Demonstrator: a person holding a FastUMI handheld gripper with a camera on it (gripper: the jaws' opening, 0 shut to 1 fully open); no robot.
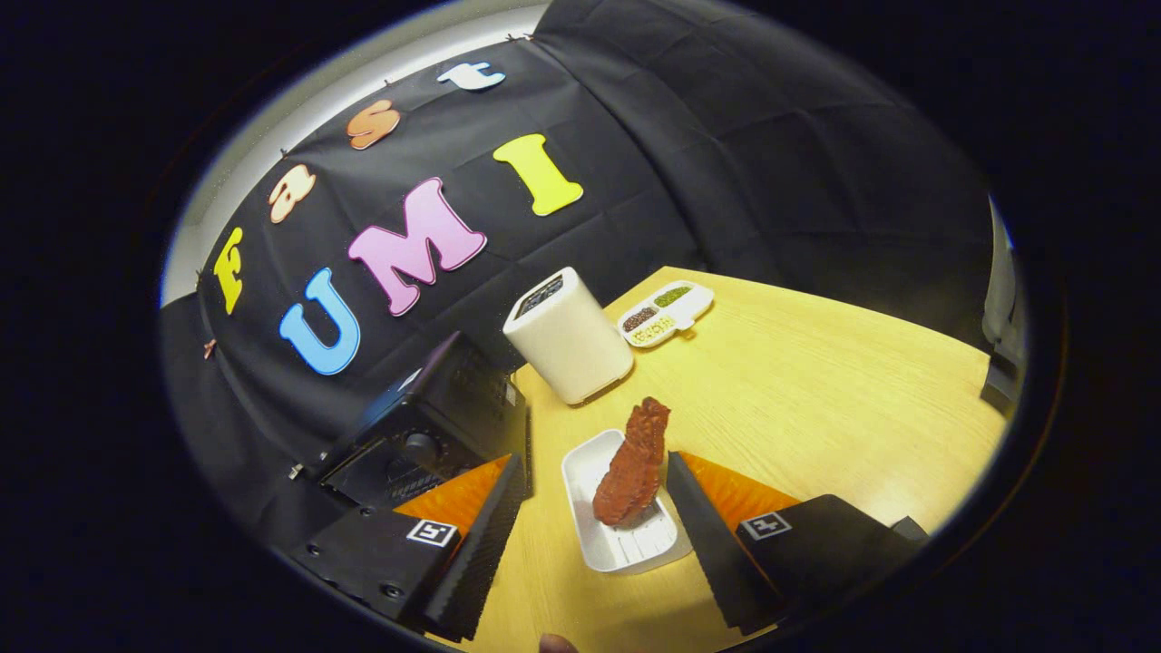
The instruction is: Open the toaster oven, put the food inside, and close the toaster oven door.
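A reddish-brown piece of food (633, 467), shaped like a chicken wing, lies on a small white tray (621, 535) on the wooden table (816, 381). Both sit between my fingers, the food close to the right finger (712, 535) but apart from it. My gripper (594, 485) is open and holds nothing. The black toaster oven (426, 435) stands just beyond the left finger (481, 535), with a round knob on its front. Whether its door is open I cannot make out from this angle.
A tall white box-shaped appliance (570, 336) stands on the table beyond the tray. Further back lies a white divided dish (665, 312) with small portions of food. The table runs wide to the right of the fingers.
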